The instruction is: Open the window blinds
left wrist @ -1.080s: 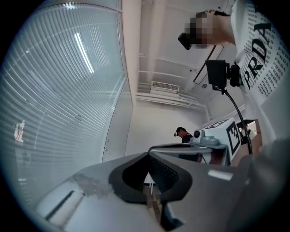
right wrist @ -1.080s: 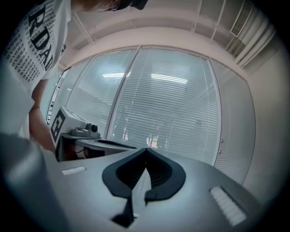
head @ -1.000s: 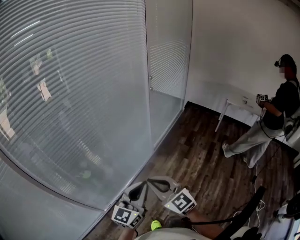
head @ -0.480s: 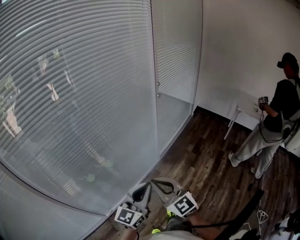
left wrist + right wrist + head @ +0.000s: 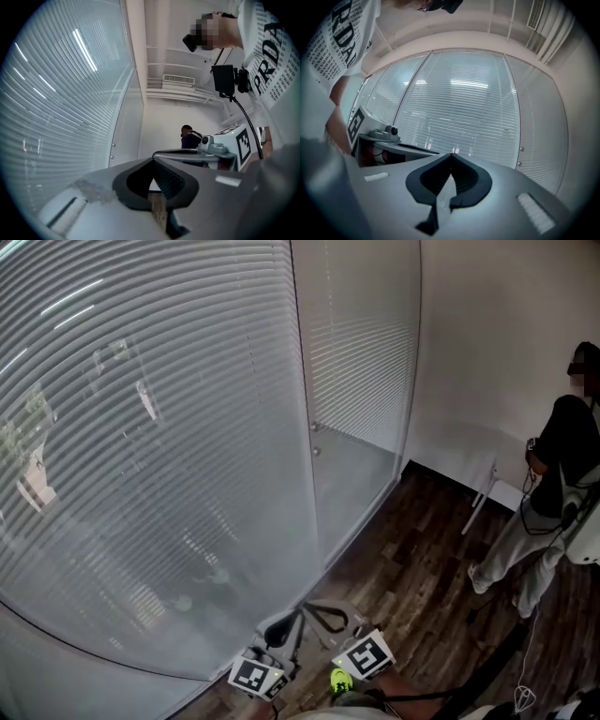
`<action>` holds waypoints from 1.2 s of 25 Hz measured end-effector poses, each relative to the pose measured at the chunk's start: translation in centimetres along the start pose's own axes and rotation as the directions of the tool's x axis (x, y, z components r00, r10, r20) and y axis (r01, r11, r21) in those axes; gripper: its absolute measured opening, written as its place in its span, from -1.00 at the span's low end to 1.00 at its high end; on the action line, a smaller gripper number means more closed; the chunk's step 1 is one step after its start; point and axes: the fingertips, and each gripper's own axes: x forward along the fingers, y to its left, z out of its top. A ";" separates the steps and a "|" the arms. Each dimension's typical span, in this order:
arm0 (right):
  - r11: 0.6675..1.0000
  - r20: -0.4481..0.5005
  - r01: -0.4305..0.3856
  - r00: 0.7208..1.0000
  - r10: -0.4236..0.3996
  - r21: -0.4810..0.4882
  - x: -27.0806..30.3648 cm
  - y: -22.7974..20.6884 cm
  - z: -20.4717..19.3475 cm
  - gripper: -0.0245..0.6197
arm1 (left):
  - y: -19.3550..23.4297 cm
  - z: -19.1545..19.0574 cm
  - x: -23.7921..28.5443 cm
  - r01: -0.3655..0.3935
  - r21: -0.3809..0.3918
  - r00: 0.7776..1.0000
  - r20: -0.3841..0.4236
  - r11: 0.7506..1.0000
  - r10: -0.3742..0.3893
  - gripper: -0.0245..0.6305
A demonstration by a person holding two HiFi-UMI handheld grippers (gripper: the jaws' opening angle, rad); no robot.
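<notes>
The window blinds [image 5: 159, 446] fill the left of the head view; their horizontal white slats lie nearly flat, with faint shapes showing through. They also appear in the left gripper view [image 5: 61, 93] and straight ahead in the right gripper view [image 5: 459, 112]. My left gripper [image 5: 284, 622] and right gripper [image 5: 323, 612] are side by side at the bottom edge, short of the blinds and touching nothing. Both are shut, tips meeting, with nothing between them [image 5: 153, 158] [image 5: 451, 153].
A narrower blind-covered door panel [image 5: 361, 362] with two small knobs [image 5: 315, 427] stands right of the big pane. Dark wooden floor [image 5: 412, 568] runs to a white wall. Another person [image 5: 562, 465] stands at the far right beside a white table leg [image 5: 480, 498].
Both grippers have travelled together along the floor towards the glass wall. The blinds and door panel now look larger, and the other person has slid towards the right edge. The jaws stay shut.
</notes>
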 end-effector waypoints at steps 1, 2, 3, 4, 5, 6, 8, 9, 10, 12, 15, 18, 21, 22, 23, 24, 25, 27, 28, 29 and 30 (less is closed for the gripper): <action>1.000 0.001 -0.011 1.000 0.011 0.002 -0.2 -0.8 -0.8 -0.93 | -0.1 -0.8 0.9 -0.009 -0.002 1.000 -0.002 1.000 0.009 -0.95; 1.000 0.004 -0.021 1.000 0.021 0.002 -0.7 -1.5 -1.9 -0.92 | -0.5 -1.8 1.9 -0.017 -0.002 1.000 -0.003 1.000 0.017 -0.95; 1.000 0.007 -0.030 1.000 0.030 -0.002 -1.3 -2.2 -3.0 -0.92 | -1.0 -2.9 2.8 -0.023 -0.001 1.000 -0.004 1.000 0.023 -0.95; 0.999 0.008 -0.037 0.999 0.037 -0.008 -1.9 -2.8 -4.0 -0.93 | -1.4 -4.0 3.6 -0.026 -0.001 1.000 -0.004 1.000 0.026 -0.95; 0.999 0.008 -0.042 0.999 0.042 -0.015 -2.3 -3.1 -4.9 -0.93 | -1.7 -4.8 4.2 -0.029 -0.002 1.000 -0.002 1.000 0.029 -0.95; 0.999 0.008 -0.044 0.999 0.044 -0.021 -2.4 -3.2 -5.4 -0.93 | -1.7 -5.3 4.4 -0.031 -0.001 1.000 -0.001 1.000 0.031 -0.95; 0.999 0.006 -0.043 0.999 0.043 -0.026 -2.2 -3.4 -5.5 -0.93 | -1.4 -5.5 4.5 -0.037 0.004 0.999 -0.001 0.999 0.037 -0.95; 0.999 0.005 -0.042 0.999 0.042 -0.027 -2.0 -3.6 -5.4 -0.92 | -1.2 -5.3 4.8 -0.040 0.006 0.999 -0.002 0.999 0.040 -0.95; 0.999 0.005 -0.041 0.999 0.041 -0.029 -2.0 -4.0 -5.3 -0.93 | -1.1 -5.2 5.1 -0.042 0.006 0.999 -0.003 0.999 0.042 -0.95; 0.999 0.014 -0.039 0.999 0.039 -0.028 -2.0 -5.0 -5.4 -0.93 | -1.0 -5.2 6.2 -0.042 0.001 0.999 -0.005 0.999 0.042 -0.95; 0.999 0.033 -0.037 0.999 0.038 -0.016 -1.7 -6.8 -6.0 -0.92 | -0.6 -5.5 7.9 -0.037 0.014 0.999 -0.015 0.999 0.037 -0.95; 0.999 0.035 -0.029 0.999 0.029 -0.019 -1.1 -8.6 -6.3 -0.92 | 0.1 -5.5 9.6 -0.030 0.034 0.999 -0.016 0.999 0.030 -0.95; 1.000 0.033 -0.017 0.999 0.018 -0.019 0.2 -10.3 -6.7 -0.92 | 1.4 -5.3 11.1 -0.029 0.043 1.000 0.003 0.999 0.029 -0.95; 1.000 0.031 -0.018 0.999 0.018 -0.024 0.6 -10.8 -6.9 -0.92 | 1.9 -5.2 11.5 -0.032 0.041 0.999 0.010 0.999 0.032 -0.95; 0.999 0.028 -0.019 0.999 0.020 -0.031 1.1 -11.3 -6.9 -0.92 | 2.4 -5.0 12.0 -0.036 0.035 0.999 0.020 0.999 0.035 -0.95; 0.999 0.026 -0.020 0.999 0.021 -0.037 1.6 -11.7 -7.0 -0.92 | 2.9 -5.0 12.4 -0.038 0.028 0.999 0.029 0.999 0.037 -0.95; 0.999 0.025 -0.021 0.999 0.022 -0.041 2.0 -12.2 -7.1 -0.92 | 3.4 -5.0 12.8 -0.039 0.027 0.999 0.032 0.999 0.038 -0.95; 0.999 0.026 -0.018 0.999 0.020 -0.046 3.2 -13.4 -7.3 -0.93 | 4.7 -5.0 13.9 -0.036 0.031 0.999 0.034 0.999 0.035 -0.95; 0.999 0.027 -0.016 0.999 0.017 -0.049 3.8 -14.1 -7.4 -0.92 | 5.5 -4.9 14.5 -0.035 0.031 0.999 0.037 0.999 0.033 -0.95; 0.998 0.029 -0.012 0.999 0.014 -0.054 4.5 -14.8 -7.4 -0.92 | 6.3 -5.0 15.1 -0.034 0.030 0.999 0.039 0.999 0.033 -0.95; 0.998 0.032 -0.007 0.999 0.009 -0.061 5.2 -15.5 -7.2 -0.92 | 7.1 -4.9 15.7 -0.034 0.029 0.999 0.042 0.999 0.032 -0.95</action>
